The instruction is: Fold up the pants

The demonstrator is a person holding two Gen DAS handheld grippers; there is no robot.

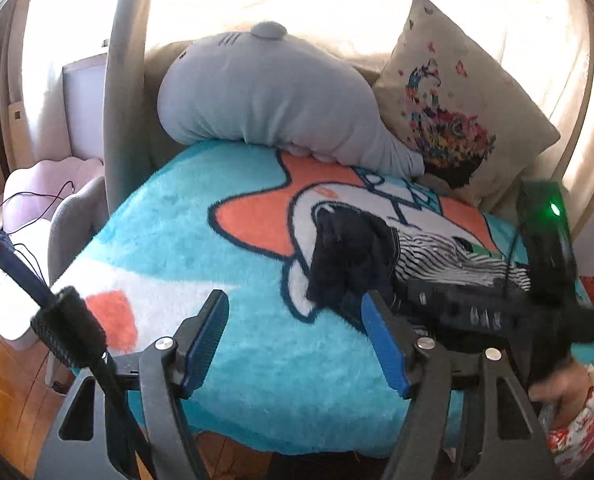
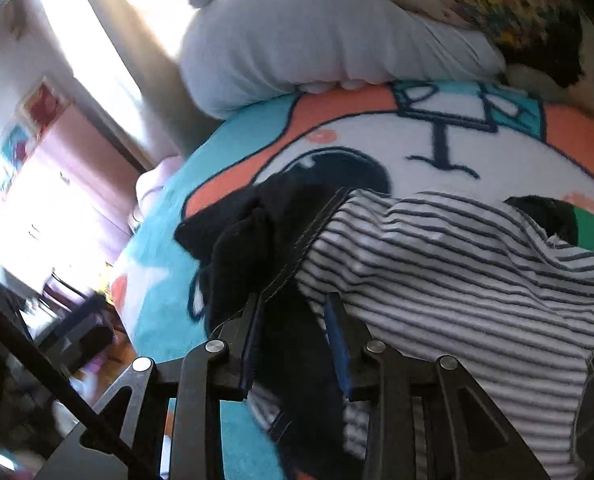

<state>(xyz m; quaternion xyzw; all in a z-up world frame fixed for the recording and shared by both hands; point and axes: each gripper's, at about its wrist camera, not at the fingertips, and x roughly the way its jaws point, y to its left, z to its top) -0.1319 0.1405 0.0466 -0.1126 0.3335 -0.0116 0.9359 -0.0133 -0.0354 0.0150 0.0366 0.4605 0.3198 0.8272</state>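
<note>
Dark navy pants (image 1: 349, 256) lie crumpled on a turquoise cartoon blanket (image 1: 177, 240), next to a striped garment (image 1: 437, 256). My left gripper (image 1: 293, 316) is open and empty, hovering above the blanket in front of the pants. My right gripper (image 1: 457, 304) reaches in from the right onto the clothes. In the right wrist view the pants (image 2: 257, 232) and the striped garment (image 2: 457, 264) fill the foreground, and the right gripper (image 2: 293, 312) has dark fabric between its fingers, which stand partly apart. I cannot tell whether they pinch the cloth.
A grey plush pillow (image 1: 265, 96) and a cream printed cushion (image 1: 449, 100) stand at the back of the bed. A pink chair (image 1: 49, 184) with cables stands left. The blanket's front edge drops to a wooden floor (image 1: 9, 380).
</note>
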